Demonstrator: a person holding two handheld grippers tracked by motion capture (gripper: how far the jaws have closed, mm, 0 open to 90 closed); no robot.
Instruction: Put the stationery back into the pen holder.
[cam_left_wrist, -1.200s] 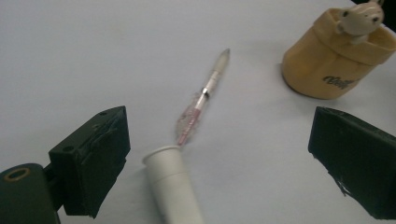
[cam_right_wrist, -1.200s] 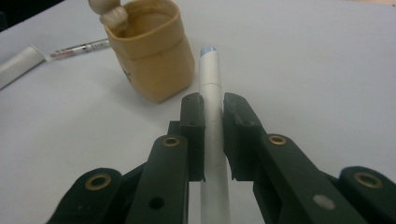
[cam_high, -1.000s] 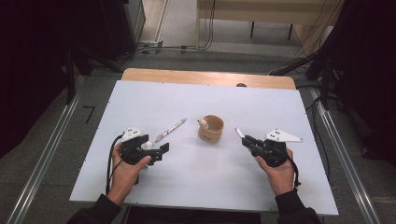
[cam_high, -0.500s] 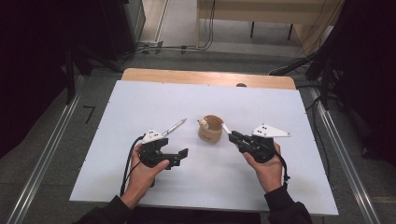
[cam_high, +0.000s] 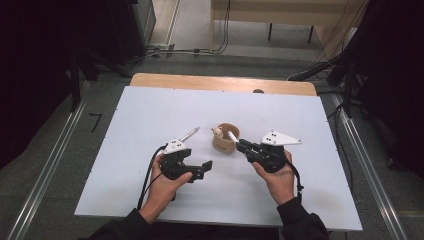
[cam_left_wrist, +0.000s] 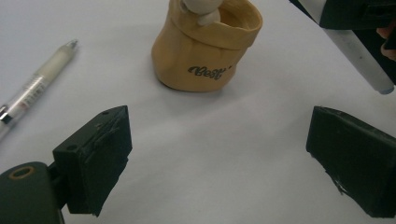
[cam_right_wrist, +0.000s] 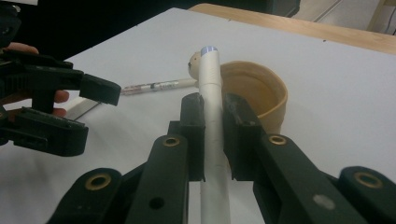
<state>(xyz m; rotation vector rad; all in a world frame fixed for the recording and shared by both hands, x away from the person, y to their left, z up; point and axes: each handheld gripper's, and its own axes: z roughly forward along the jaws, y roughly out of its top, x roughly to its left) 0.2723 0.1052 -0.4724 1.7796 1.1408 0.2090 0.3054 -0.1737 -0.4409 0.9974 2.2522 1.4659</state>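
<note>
The right tool (cam_right_wrist: 213, 135) is clamped on a white marker (cam_right_wrist: 211, 107), its tip at the rim of the tan pouch-shaped holder (cam_high: 225, 139) mid-counter. The step in hand is likely dropping it in. Next: tilt the tip down over the opening, then release. The left tool (cam_left_wrist: 224, 163), jaws apart and empty, sits at the holder's seven o'clock; a clear pen (cam_high: 188, 134) lies at nine.

White table (cam_high: 150, 115) w/ tan pouch (cam_high: 224, 140), clear pen (cam_high: 188, 134).

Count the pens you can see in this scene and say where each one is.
2. One white pen is clamped between the right gripper's fingers, tip near the tan holder. One clear pen lies on the table left of it.
</note>
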